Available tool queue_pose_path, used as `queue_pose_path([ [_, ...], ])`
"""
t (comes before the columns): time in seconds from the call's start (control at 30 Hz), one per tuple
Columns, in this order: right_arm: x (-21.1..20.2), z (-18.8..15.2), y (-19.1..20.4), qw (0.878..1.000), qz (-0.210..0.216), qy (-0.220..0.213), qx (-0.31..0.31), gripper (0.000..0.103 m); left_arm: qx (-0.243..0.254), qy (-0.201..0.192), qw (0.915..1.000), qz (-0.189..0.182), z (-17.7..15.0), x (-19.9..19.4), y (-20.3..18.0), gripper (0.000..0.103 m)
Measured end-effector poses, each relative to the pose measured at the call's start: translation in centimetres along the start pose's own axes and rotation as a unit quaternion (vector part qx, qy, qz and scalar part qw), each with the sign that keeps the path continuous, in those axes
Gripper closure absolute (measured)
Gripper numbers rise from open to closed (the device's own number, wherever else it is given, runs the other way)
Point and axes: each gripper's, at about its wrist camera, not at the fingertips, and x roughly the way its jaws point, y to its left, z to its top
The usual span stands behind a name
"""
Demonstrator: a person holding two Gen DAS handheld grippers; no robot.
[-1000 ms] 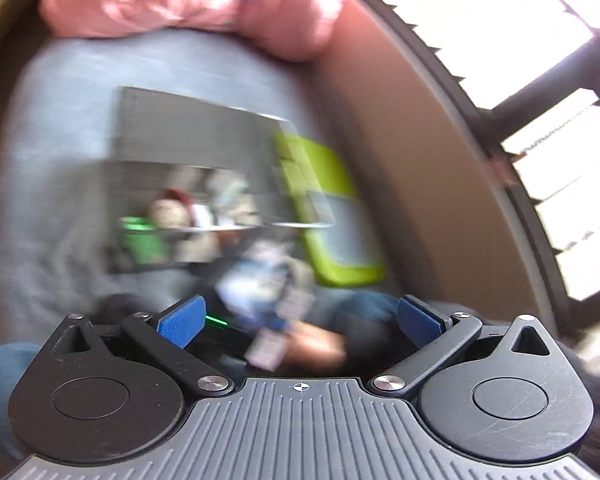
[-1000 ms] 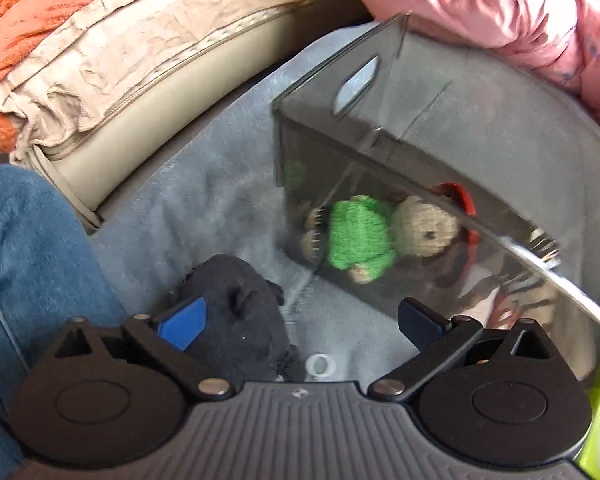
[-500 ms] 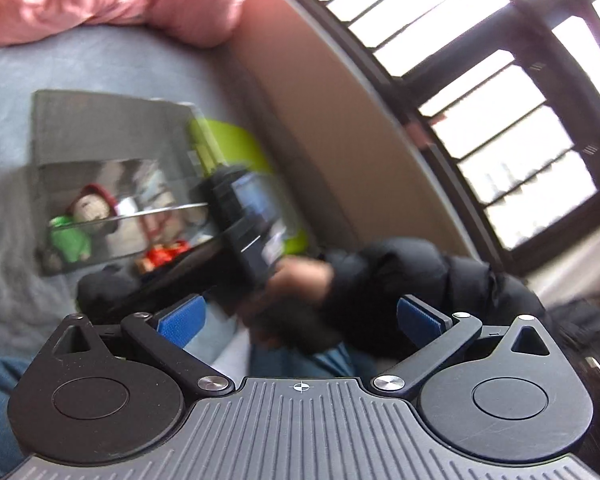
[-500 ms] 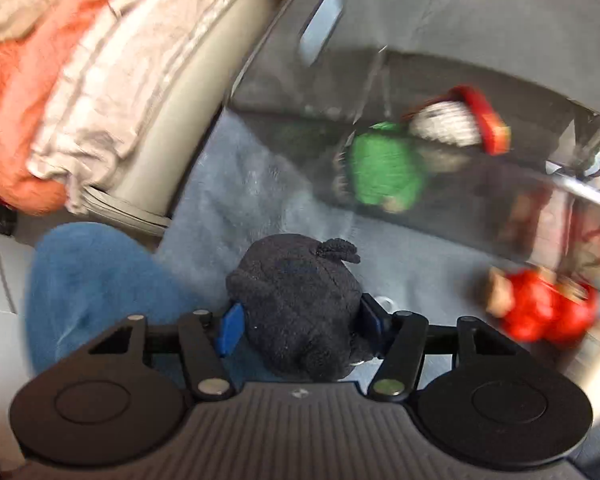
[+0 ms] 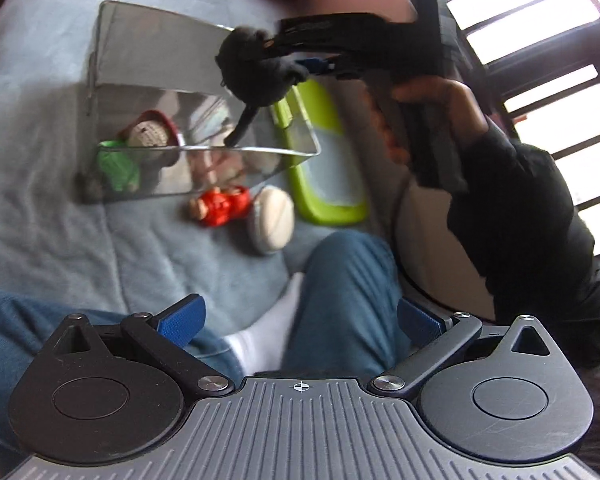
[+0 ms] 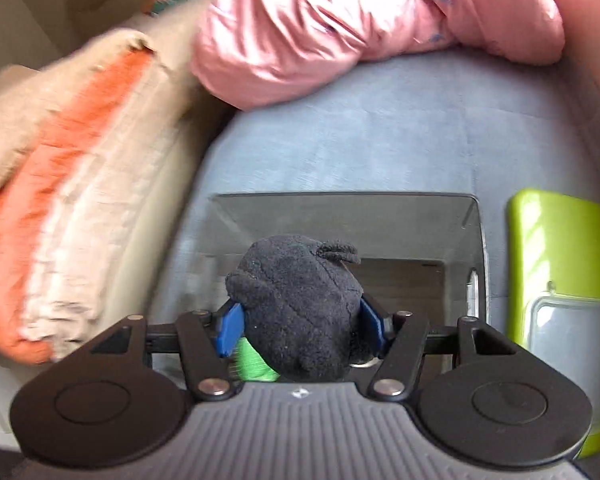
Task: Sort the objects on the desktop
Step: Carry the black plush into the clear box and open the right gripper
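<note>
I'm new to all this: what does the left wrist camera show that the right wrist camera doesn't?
Only the left view: a red toy and a grey oval toy lying outside the clear box, plus the open left tool.

Only the right view: a pink quilt.

Both: the right tool holding the black plush above the box, beside the green lid.

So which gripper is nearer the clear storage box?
Right. The right gripper, shut on the black plush toy, hangs directly over the clear storage box. The left gripper sits back over the person's legs, open.
</note>
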Motion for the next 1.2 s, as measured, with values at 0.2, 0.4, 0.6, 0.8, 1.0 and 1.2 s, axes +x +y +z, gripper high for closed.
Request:
queue_pose_path([
  [0.2, 7.1, -0.1, -2.1, 0.995, -0.066, 0.075, 0.025, 0.040, 0.011, 0.002, 0.9999, 0.001, 0.0, -0.2, 0.1, 0.000],
  [0.4, 12.4, -0.2, -0.8, 0.986, -0.067, 0.147, 0.037, 0.039, -0.017, 0.005, 0.9998, 0.009, 0.4, 0.1, 1.9, 0.000],
  [0.6, 13.0, 1.3, -2.3, 0.981, -0.037, 0.121, 0.146, 0.039, -0.022, 0.007, 0.9996, 0.013, 0.5, 0.3, 2.6, 0.000],
  [0.8, 12.5, -0.2, -6.8, 0.950, -0.061, 0.116, 0.285, 0.039, -0.025, 0.013, 0.9995, 0.012, 0.5, 0.9, 2.6, 0.000],
  [1.0, 13.8, -1.7, -6.7, 0.953, -0.094, 0.173, 0.230, 0.039, -0.015, 0.016, 0.9997, 0.014, 0.5, 1.4, 2.1, 0.000],
  [1.2, 15.1, -2.7, -6.5, 0.947, -0.071, 0.175, 0.260, 0.038, -0.024, 0.023, 0.9990, 0.030, 0.5, 1.9, 2.1, 0.000],
])
